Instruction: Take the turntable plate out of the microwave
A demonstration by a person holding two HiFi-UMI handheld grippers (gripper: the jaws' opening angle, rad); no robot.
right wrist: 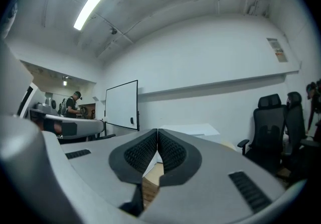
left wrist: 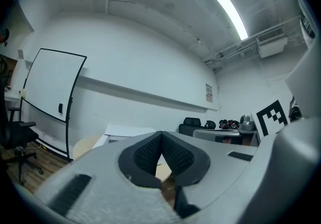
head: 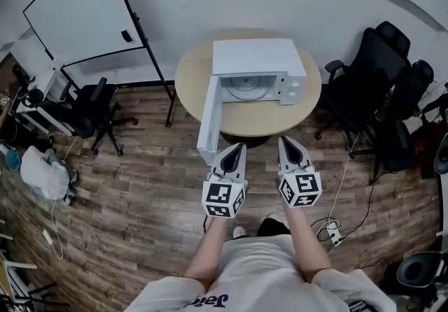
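Note:
A white microwave (head: 257, 59) stands on a round beige table (head: 248, 116), its door (head: 209, 120) swung open toward me on the left. Inside lies the glass turntable plate (head: 246, 89). My left gripper (head: 236, 147) and right gripper (head: 288, 143) are held level, side by side, short of the table's near edge, both shut with nothing between the jaws. In the left gripper view the left gripper (left wrist: 161, 137) points at the microwave (left wrist: 128, 131). The right gripper (right wrist: 158, 135) in the right gripper view faces the microwave (right wrist: 193, 129) too.
A whiteboard on a stand (head: 84, 10) is at the far left. Black office chairs (head: 381, 87) crowd the right side, another chair (head: 94, 111) stands at the left. Cables and a power strip (head: 333, 234) lie on the wood floor near my feet. A person (right wrist: 74, 103) stands far off.

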